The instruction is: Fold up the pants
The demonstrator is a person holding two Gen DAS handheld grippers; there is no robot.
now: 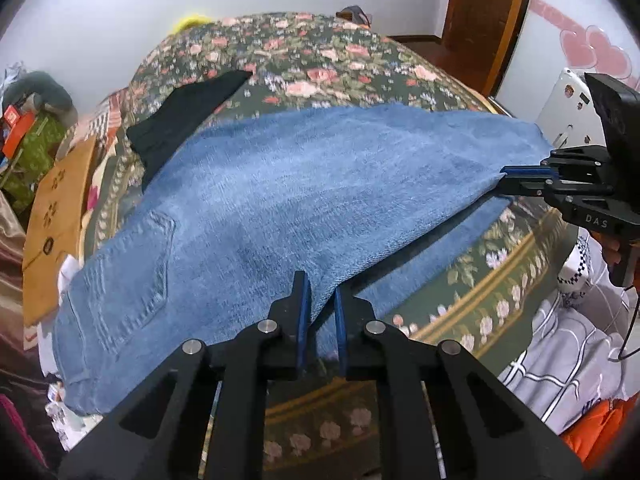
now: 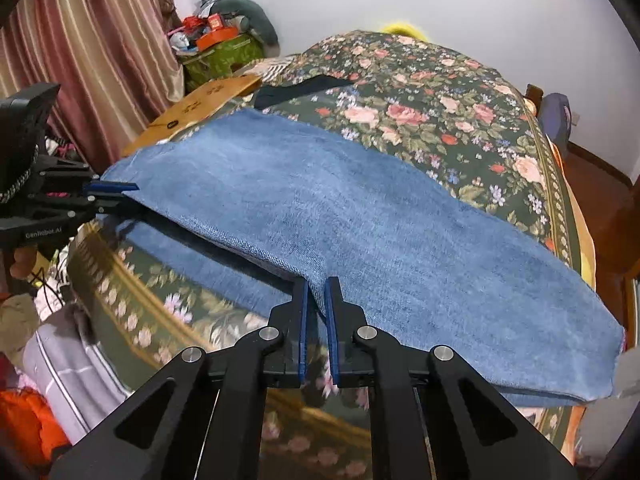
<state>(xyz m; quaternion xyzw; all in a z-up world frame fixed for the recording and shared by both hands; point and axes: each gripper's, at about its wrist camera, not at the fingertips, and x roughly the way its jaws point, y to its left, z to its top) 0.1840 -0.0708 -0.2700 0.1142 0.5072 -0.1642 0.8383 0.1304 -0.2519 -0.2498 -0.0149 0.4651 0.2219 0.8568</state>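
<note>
Blue jeans lie across a bed with a floral cover, back pocket at the left, leg end at the right. My left gripper is shut on the near edge of the upper denim layer, around mid-thigh. My right gripper pinches the same edge near the leg end. In the right wrist view the jeans stretch from left to right, my right gripper is shut on the denim edge, and my left gripper grips it at the far left. The pinched edge stands slightly off the lower leg layer.
A black garment lies on the bed beyond the jeans. A brown cardboard sheet lies at the left bed edge. Grey-and-white striped bedding and something orange sit near the front. A striped curtain and a clutter pile stand behind.
</note>
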